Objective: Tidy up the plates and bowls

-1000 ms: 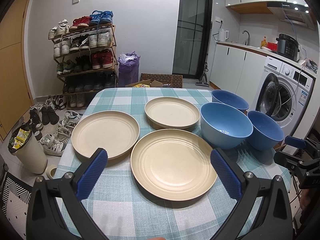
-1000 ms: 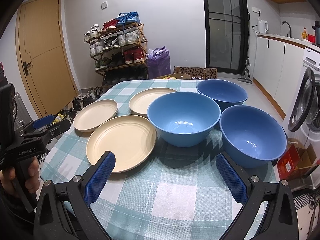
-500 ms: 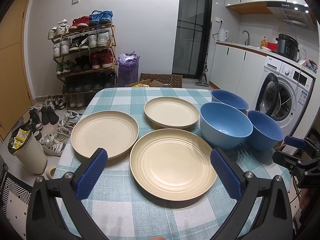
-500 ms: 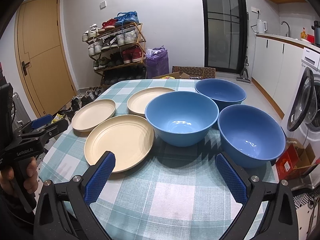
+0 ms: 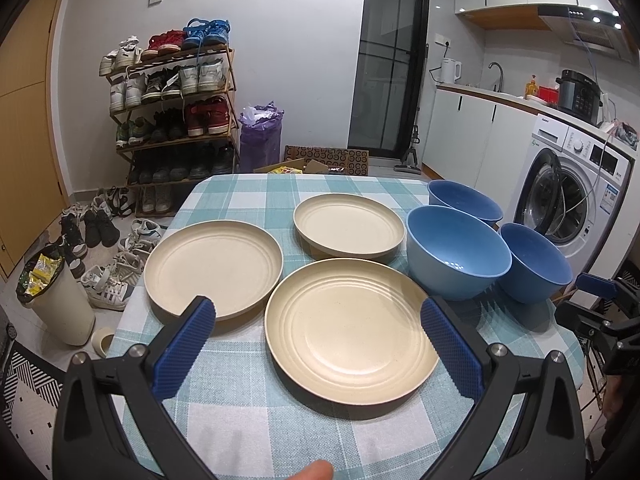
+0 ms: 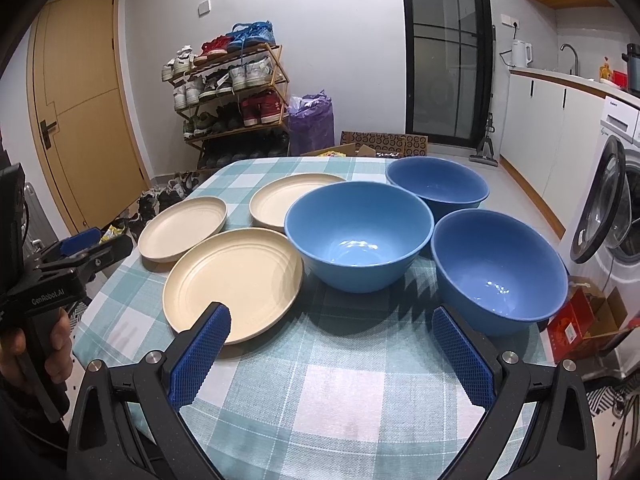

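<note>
Three cream plates lie flat on the checked tablecloth: a near plate [image 5: 352,332] [image 6: 234,280], a left plate [image 5: 212,266] [image 6: 184,226] and a far plate [image 5: 348,230] [image 6: 280,200]. Three blue bowls stand upright to their right: a middle bowl [image 5: 456,252] [image 6: 358,234], a far bowl [image 5: 464,202] [image 6: 438,184] and a right bowl [image 5: 534,262] [image 6: 498,268]. My left gripper [image 5: 318,318] is open, held above the table's near edge with the near plate between its fingers' line of sight. My right gripper [image 6: 330,328] is open and empty, short of the middle and right bowls.
The table [image 5: 248,412] stands in a kitchen entry. A shoe rack [image 5: 172,112] and loose shoes are on the floor at left, with a white bin [image 5: 56,300] by the table's left edge. A washing machine [image 5: 572,188] stands at right.
Both views have shifted only slightly; the plates and bowls keep their places and both grippers stay open.
</note>
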Demonstrator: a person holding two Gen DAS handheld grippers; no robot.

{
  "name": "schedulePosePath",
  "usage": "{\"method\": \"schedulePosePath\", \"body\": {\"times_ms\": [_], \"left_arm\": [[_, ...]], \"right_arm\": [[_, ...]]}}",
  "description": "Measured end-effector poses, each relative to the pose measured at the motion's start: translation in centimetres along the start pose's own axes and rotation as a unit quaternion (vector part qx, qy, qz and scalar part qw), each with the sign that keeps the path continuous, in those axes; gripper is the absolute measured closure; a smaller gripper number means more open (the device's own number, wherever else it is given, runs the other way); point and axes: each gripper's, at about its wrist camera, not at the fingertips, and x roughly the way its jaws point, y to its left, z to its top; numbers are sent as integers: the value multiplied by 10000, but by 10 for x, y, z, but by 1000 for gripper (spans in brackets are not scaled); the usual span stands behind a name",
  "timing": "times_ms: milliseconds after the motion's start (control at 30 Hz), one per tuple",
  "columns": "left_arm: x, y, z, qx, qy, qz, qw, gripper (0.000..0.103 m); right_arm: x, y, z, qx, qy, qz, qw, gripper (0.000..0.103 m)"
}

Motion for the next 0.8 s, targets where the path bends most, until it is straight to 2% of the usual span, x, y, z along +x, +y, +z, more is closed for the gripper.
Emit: {"method": "schedulePosePath", "body": {"times_ms": [333, 467, 800], "left_arm": [[-1, 0, 4, 69, -131, -95, 9998, 0], [3, 1, 10, 82, -102, 33, 9999, 0], [9, 2, 28, 155, -159, 92, 9997, 0]], "right_arm": [[-6, -8, 4, 49, -44, 2, 10000, 0], [-10, -10, 8, 2, -113, 12, 9999, 0], [-18, -12, 34, -108, -255, 234, 9993, 0]]}}
